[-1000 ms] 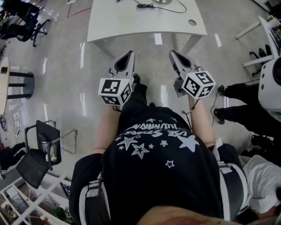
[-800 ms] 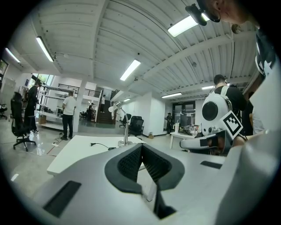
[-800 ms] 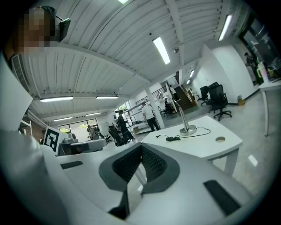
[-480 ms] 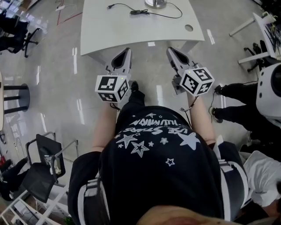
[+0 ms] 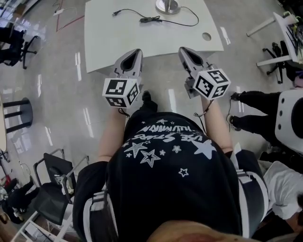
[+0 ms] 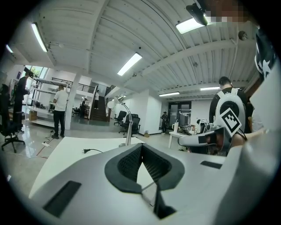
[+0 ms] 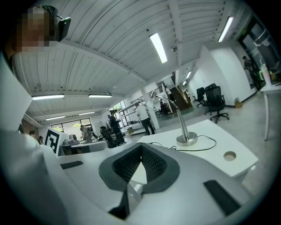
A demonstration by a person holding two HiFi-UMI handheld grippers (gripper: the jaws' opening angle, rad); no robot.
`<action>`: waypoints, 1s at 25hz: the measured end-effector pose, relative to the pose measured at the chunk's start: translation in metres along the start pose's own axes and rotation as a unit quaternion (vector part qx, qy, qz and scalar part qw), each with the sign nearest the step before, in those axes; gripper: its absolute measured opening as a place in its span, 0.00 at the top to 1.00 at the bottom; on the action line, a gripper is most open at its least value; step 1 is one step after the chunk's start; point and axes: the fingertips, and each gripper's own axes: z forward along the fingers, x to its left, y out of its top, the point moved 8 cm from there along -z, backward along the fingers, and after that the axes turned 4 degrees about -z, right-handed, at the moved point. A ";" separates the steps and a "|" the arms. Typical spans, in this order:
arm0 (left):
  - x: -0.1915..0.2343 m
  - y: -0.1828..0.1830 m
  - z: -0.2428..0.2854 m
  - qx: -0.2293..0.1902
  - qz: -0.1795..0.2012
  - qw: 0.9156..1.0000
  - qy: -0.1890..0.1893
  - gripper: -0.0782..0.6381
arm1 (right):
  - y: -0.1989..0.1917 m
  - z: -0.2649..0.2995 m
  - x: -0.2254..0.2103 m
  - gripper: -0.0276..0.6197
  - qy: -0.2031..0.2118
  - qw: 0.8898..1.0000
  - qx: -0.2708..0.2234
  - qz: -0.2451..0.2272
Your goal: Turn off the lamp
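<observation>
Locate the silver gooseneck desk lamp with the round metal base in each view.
Head view: the silver gooseneck desk lamp sits at the top edge, only its base showing, on the white table.
Left gripper view: centre-left, its stem upright at the table's far end.
Right gripper view: right of centre.
Shared landmark: the black power cable beside it.

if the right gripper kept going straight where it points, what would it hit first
Most likely the white table top: the right gripper, shut and empty, aims slightly down across it. The lamp base stands right of that line, so it looks missed, though depth is unclear.
</observation>
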 end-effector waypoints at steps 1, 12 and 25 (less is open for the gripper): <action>0.005 0.001 0.005 0.002 -0.001 1.000 -0.003 0.88 | 0.000 0.005 -0.002 0.95 -0.004 1.000 0.002 0.003; 0.060 0.009 0.054 0.023 -0.010 0.999 -0.030 0.88 | 0.019 0.065 -0.019 0.95 -0.033 0.999 0.008 0.011; 0.126 0.017 0.083 0.026 -0.011 0.998 -0.052 0.88 | 0.027 0.139 -0.020 0.95 -0.055 0.998 0.011 0.016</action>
